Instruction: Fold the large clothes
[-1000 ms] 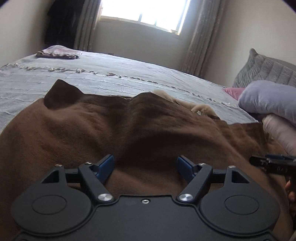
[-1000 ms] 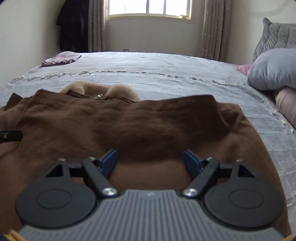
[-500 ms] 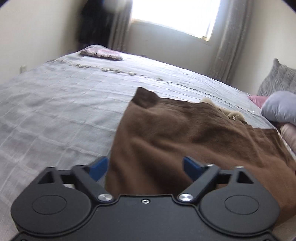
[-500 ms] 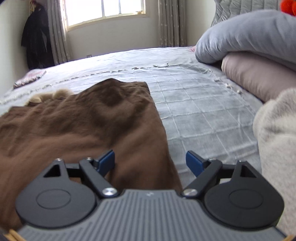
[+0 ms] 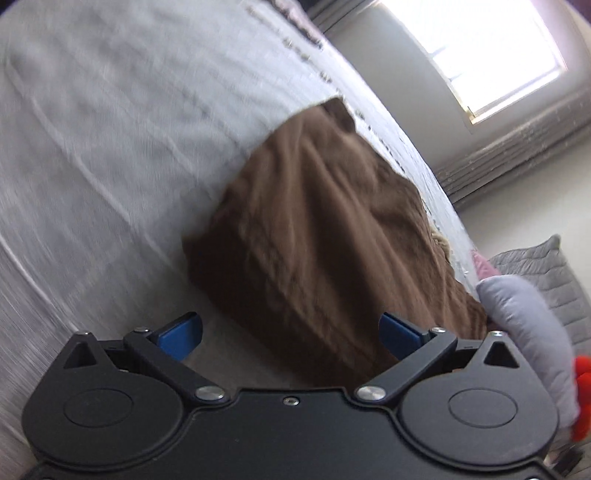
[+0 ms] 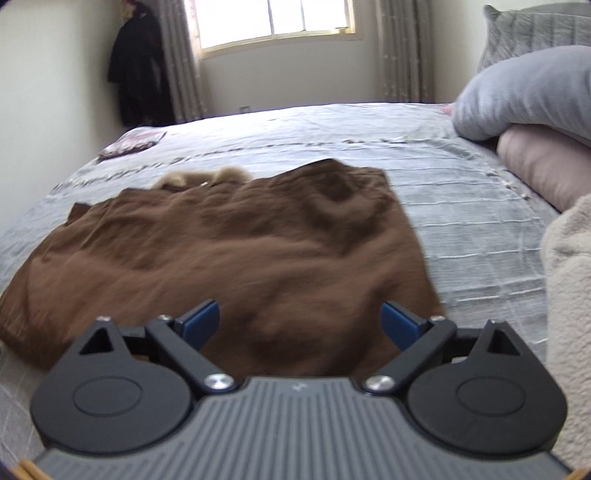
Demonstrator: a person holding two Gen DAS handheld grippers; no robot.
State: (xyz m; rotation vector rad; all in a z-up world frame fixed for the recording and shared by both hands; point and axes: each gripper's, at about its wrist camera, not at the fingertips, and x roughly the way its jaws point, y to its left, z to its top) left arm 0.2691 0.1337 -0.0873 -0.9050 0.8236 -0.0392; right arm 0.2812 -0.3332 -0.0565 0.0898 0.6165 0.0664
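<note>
Now brown garment (image 6: pixel 229 258) spread flat on grey bedspread (image 6: pixel 461 229), left gripper (image 5: pixel 290 334) and right gripper (image 6: pixel 301 323) jaws opening, nothing pinched, pillows (image 6: pixel 524 92) at two o'clock, cream fleece (image 6: pixel 569 295) at three o'clock, folded cloth (image 6: pixel 133 142) at ten o'clock.

Grey bedspread (image 6: pixel 461 229), pillows (image 6: pixel 524 92), window (image 6: pixel 273 18), curtains (image 6: pixel 399 51).

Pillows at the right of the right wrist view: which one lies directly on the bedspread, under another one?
The pink pillow. It lies lowest, on the grey bedspread; the plain grey pillow rests on top of it, and the quilted grey pillow stands behind both.
</note>
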